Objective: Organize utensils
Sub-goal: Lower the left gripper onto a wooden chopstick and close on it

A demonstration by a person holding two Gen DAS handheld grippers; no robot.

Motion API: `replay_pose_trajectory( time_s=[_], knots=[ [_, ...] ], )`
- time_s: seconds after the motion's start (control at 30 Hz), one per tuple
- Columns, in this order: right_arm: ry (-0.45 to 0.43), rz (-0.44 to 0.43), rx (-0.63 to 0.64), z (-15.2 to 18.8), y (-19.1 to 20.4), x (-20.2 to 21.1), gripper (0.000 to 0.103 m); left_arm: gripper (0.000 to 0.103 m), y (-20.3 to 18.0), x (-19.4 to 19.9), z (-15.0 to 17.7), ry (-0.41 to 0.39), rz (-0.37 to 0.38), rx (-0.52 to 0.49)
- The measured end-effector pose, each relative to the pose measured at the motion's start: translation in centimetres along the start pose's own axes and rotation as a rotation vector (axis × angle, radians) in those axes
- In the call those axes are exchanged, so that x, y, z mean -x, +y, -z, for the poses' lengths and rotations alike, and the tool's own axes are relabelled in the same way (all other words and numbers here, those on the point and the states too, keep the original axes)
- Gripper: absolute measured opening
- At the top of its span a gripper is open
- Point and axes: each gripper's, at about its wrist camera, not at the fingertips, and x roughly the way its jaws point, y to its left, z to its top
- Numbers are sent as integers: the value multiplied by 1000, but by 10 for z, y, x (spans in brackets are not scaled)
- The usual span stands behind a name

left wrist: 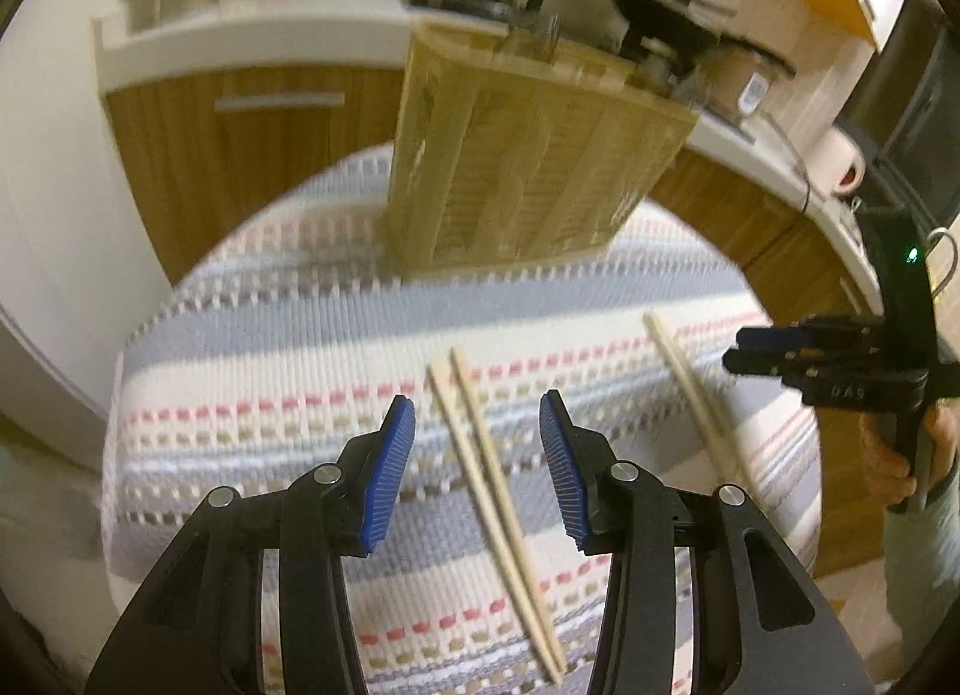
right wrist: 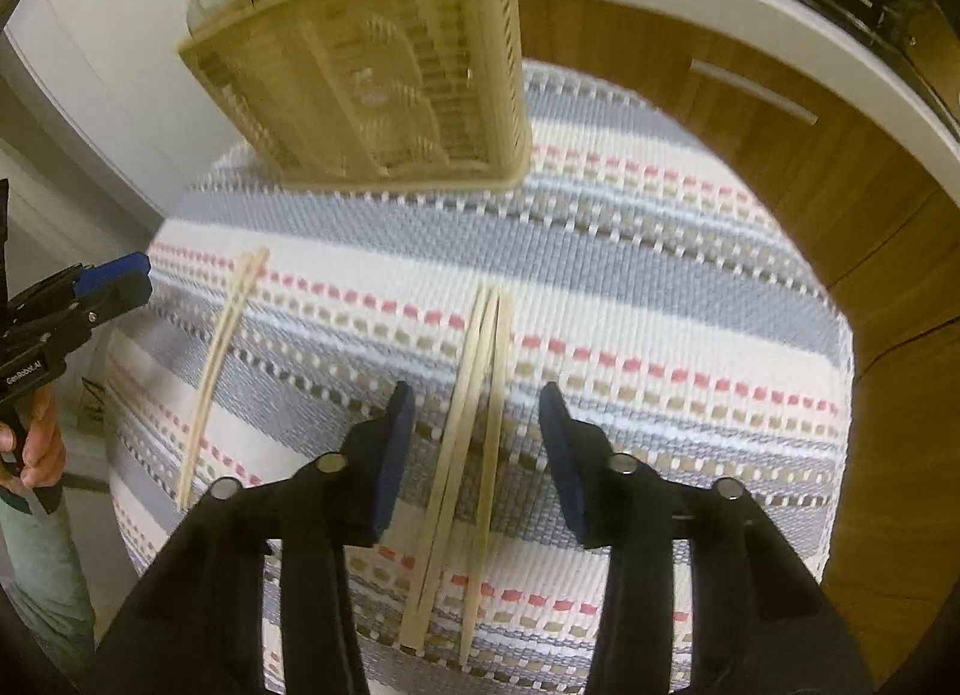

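While chopsticks (left wrist: 492,479) lie untouched between them, both tools (left wrist: 477,425) (right wrist: 477,413) gape apart.

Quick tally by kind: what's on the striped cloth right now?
Chopstick bunches: 2 (left bunch, right bunch)
Wooden utensil holder: 1
Total: 3
The number of sticks in each bunch is too blurred to tell.
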Motion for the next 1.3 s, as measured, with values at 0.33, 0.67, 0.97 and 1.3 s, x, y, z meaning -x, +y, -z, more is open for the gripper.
replay_pose_trajectory(
  time_s=[0.33,0.67,0.97,1.3],
  knots=[
    [90,19,-42,0,-18,-27,25,31,-8,-40,-2,123,-103,-68],
    [115,38,7,7,-13,-39,20,23,-9,-54,4,173,-156,-108],
    [153,94,63,-4,7,-54,20,22,-13,-65,-10,222,-186,-140],
    [264,76,98,-32,5,-67,20,20,-19,-82,-35,339,-205,-191]
  ],
)
